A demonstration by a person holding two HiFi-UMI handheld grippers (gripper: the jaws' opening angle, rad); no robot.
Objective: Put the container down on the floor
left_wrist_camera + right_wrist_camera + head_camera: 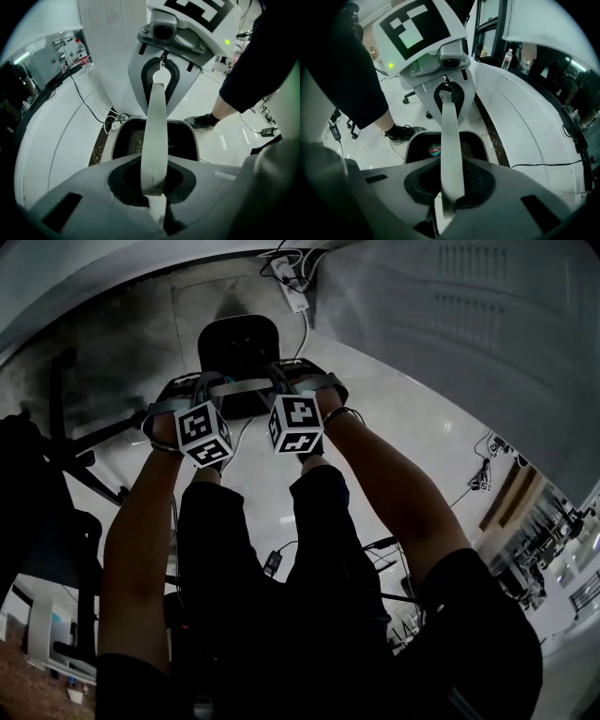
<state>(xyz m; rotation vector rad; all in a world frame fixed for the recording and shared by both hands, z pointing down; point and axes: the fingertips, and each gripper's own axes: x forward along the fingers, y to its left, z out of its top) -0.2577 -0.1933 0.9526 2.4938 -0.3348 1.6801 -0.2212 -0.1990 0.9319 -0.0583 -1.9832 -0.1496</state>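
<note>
The container (238, 345), black inside with a grey rim, is seen in the upper middle of the head view, just beyond the two marker cubes and against the pale floor (403, 418); whether its base touches the floor cannot be told. A round coloured sticker (435, 149) is seen inside it in the right gripper view, beside a mesh patch. A flat grey handle (155, 136) is arched over the container's opening. The handle is clamped at its near end by the left gripper (157, 208), whose fingers are closed tightly on it at the bottom of the left gripper view, and the strip runs up the middle of that frame to the other gripper. In the right gripper view the same strip is pinched by the right gripper (447, 206), its fingers closed on it at the lower middle. A dark shoe (202, 121) is planted on the floor just right of the container in the left gripper view. A black cable (82, 98) is trailed across the floor at the left. A water bottle (80, 50) is stood on the bench (44, 91) at the upper left.
</note>
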